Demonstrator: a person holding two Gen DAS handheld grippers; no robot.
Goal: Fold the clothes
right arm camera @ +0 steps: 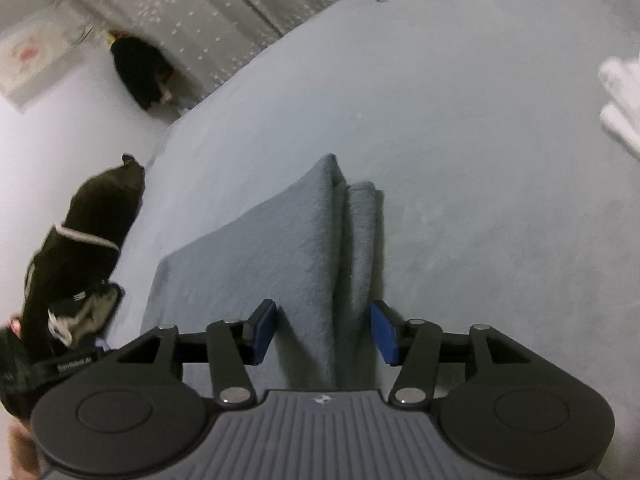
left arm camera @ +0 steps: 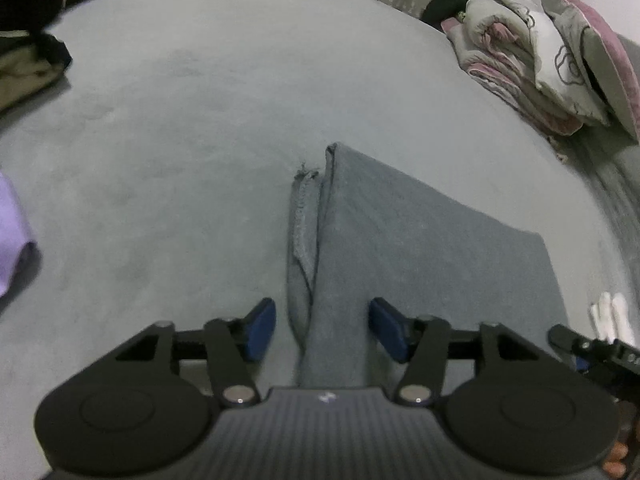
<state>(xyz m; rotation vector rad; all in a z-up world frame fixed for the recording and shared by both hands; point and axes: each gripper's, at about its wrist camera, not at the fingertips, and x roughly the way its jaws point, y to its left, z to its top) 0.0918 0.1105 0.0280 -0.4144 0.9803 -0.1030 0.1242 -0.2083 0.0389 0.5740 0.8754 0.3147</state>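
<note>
A grey-blue garment lies folded on the grey bed sheet. Its left edge shows a stitched hem with a frayed corner. My left gripper is open, its blue pads on either side of the garment's near left edge, not closed on it. In the right wrist view the same garment shows stacked folded layers at its right edge. My right gripper is open and straddles that near right edge. The right gripper's black body shows at the lower right of the left wrist view.
A pile of pillows and a quilt sits at the far right of the bed. A purple cloth lies at the left. Dark clothes lie at the bed's left side. White cloth lies to the right.
</note>
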